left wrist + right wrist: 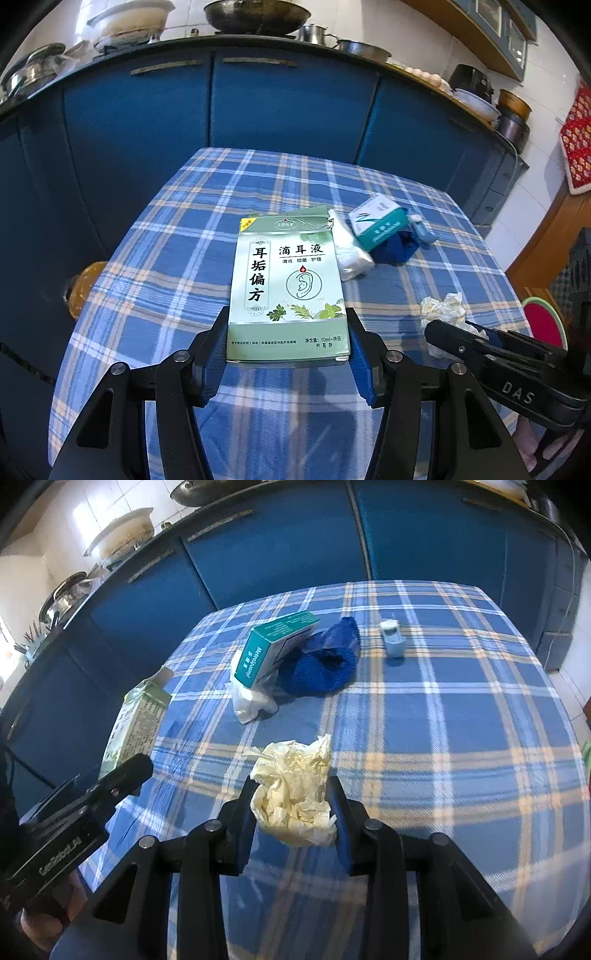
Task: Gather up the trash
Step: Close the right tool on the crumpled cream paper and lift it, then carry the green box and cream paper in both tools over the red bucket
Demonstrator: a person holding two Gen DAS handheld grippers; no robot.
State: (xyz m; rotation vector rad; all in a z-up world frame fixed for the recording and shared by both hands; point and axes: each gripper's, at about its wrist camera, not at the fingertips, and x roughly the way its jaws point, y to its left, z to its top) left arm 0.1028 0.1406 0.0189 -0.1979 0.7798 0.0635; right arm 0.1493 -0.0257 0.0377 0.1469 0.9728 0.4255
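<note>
My left gripper (288,332) is shut on a pale green ear-drop box (286,280), its fingers pressing both long sides; the box also shows in the right wrist view (136,723). My right gripper (293,805) is shut on a crumpled cream glove (295,790), which also shows in the left wrist view (445,308). Further back on the blue plaid tablecloth (443,720) lie a teal and white box (275,646), a white wad (251,699) under it, a dark blue crumpled cloth (325,664) and a small pale blue bottle (392,638).
Blue kitchen cabinets (288,103) stand just behind the table, with pots and pans on the counter (255,16). A round stool (83,288) sits left of the table and a red seat with a green rim (543,321) on the right.
</note>
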